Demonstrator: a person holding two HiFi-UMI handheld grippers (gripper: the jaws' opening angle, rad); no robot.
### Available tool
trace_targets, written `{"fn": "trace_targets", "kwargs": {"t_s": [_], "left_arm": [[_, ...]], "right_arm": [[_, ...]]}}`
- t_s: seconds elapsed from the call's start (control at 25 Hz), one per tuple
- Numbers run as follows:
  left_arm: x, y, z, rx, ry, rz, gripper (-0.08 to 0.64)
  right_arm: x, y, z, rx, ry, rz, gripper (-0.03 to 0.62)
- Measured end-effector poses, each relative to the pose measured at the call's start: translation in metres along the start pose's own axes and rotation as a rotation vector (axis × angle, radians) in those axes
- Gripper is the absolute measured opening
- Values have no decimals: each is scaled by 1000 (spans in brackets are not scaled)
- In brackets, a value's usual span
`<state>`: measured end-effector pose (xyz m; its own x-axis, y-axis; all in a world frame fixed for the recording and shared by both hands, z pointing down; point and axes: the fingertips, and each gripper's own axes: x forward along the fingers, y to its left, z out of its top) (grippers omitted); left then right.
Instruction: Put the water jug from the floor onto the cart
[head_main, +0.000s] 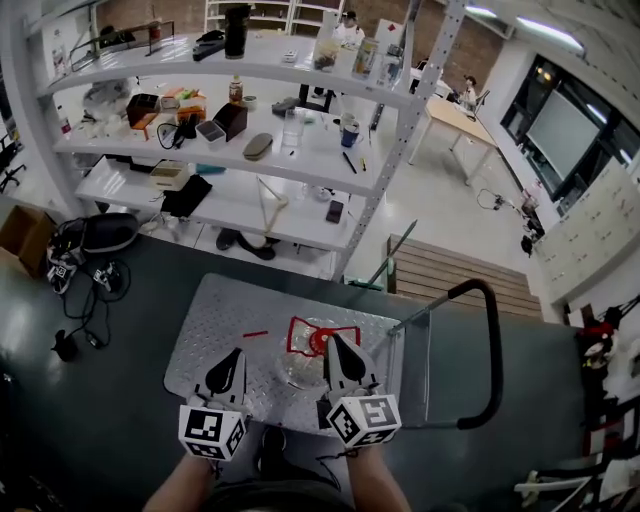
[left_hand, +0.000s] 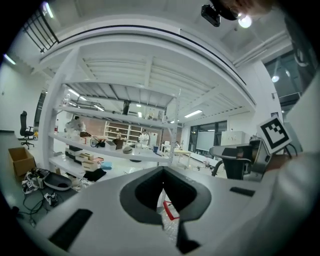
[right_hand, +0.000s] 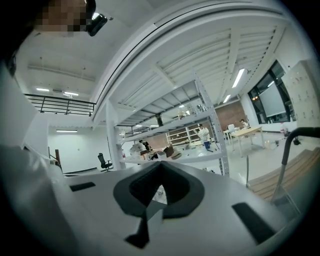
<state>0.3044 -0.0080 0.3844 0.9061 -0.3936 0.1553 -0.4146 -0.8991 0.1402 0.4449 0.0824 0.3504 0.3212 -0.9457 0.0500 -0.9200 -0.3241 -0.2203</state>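
Observation:
The water jug (head_main: 300, 362), clear plastic with a red handle and cap, stands on the cart's metal tread-plate deck (head_main: 225, 315). My right gripper (head_main: 333, 342) is shut, and its tip hangs over the jug's near right side by the red cap. My left gripper (head_main: 236, 354) hovers over the deck just left of the jug, and its jaws look shut with nothing in them. In the left gripper view the jug's red handle (left_hand: 170, 210) shows through the gap below the closed jaws. The right gripper view shows closed jaws with only a pale sliver behind them.
The cart's black push handle (head_main: 492, 350) rises at the right. A white shelving rack (head_main: 250, 150) loaded with small items stands behind the cart. Bags and cables (head_main: 85, 255) lie on the dark floor at left, near a cardboard box (head_main: 18, 232). A slatted wooden platform (head_main: 450, 275) lies at back right.

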Motion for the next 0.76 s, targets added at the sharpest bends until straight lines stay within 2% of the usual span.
{"fn": "trace_targets", "kwargs": {"t_s": [0.24,0.52,0.76], "left_arm": [[-60,-14,8,15,-38,-4,5],[-118,-22,7,-25,-64,6,5],[-163,-16,19,-13,-85,9,5]], "right_arm": [[-45,48,0,-27,-1,55,-12],[-95,86,-7,-48,10,63,-12],[-116,126,-7,-77,18,88,-12]]}}
